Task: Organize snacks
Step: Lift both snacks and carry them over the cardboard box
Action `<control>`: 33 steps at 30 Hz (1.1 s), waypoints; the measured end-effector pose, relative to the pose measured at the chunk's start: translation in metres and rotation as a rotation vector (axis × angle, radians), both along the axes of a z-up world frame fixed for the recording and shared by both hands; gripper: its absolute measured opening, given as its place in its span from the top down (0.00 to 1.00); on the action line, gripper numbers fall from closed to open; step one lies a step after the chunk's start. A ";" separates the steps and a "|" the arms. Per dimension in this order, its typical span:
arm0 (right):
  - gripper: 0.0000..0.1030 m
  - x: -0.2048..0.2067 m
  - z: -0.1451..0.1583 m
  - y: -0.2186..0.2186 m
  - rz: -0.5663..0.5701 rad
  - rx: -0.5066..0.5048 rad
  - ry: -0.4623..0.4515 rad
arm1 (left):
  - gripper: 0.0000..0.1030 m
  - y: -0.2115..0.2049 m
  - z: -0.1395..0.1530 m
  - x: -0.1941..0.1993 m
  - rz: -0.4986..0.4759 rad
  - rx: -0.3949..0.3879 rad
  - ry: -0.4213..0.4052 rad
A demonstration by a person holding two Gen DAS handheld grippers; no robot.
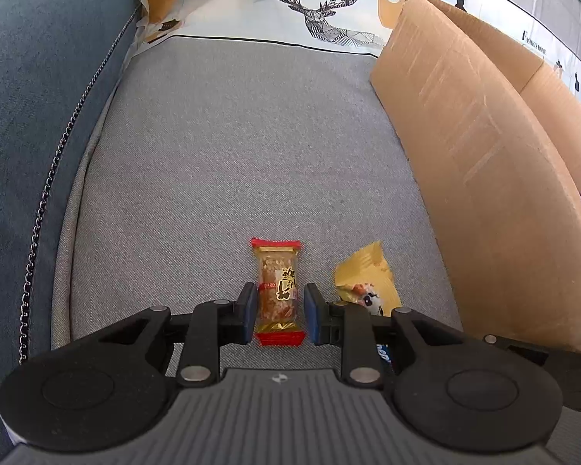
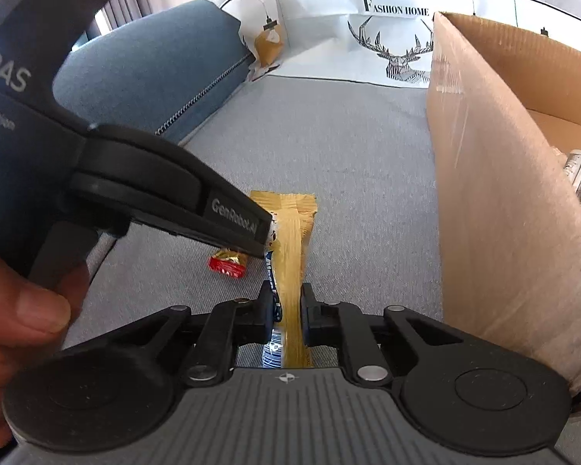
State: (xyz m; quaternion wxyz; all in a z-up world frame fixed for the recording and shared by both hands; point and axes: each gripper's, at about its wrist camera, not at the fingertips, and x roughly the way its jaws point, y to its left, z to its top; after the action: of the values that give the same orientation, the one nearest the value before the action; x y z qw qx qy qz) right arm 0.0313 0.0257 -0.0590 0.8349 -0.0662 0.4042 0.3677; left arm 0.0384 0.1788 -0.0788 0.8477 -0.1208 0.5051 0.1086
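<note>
Left claw point(image 1: 278, 312) low over the grey sofa cushion point(image 1: 232, 147), straddling a red-ended snack bar point(image 1: 277, 292) lying flat there; blue pads either side of the wrapper, the left pad touching or nearly so, a thin gap at the right, so open around it rather than clamped. Just right of that claw, a yellow snack packet point(image 1: 368, 277). Right claw point(image 2: 286, 312) closed on that same yellow packet, wrapper pinched between the pads and sticking out ahead of them. Right of both claws, an open cardboard box point(image 1: 464, 135), more packets inside. Hand point(image 2: 15, 302) gripping the left handle at the edge of the right wrist view.
</note>
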 end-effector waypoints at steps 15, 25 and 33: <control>0.86 -0.004 -0.003 -0.002 0.011 -0.022 0.019 | 0.73 -0.002 -0.004 0.004 -0.012 0.017 -0.002; 0.88 -0.015 0.010 -0.003 0.025 -0.007 -0.044 | 0.80 -0.006 0.023 -0.025 -0.005 0.078 -0.149; 0.88 -0.035 0.036 -0.020 0.040 0.055 -0.131 | 0.80 0.006 0.065 -0.086 0.081 0.039 -0.423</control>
State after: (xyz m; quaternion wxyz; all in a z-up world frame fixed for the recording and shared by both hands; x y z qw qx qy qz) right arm -0.0034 0.0057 -0.0230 0.8535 -0.0753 0.3373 0.3899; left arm -0.0474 0.1847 -0.0133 0.9319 -0.1448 0.3084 0.1246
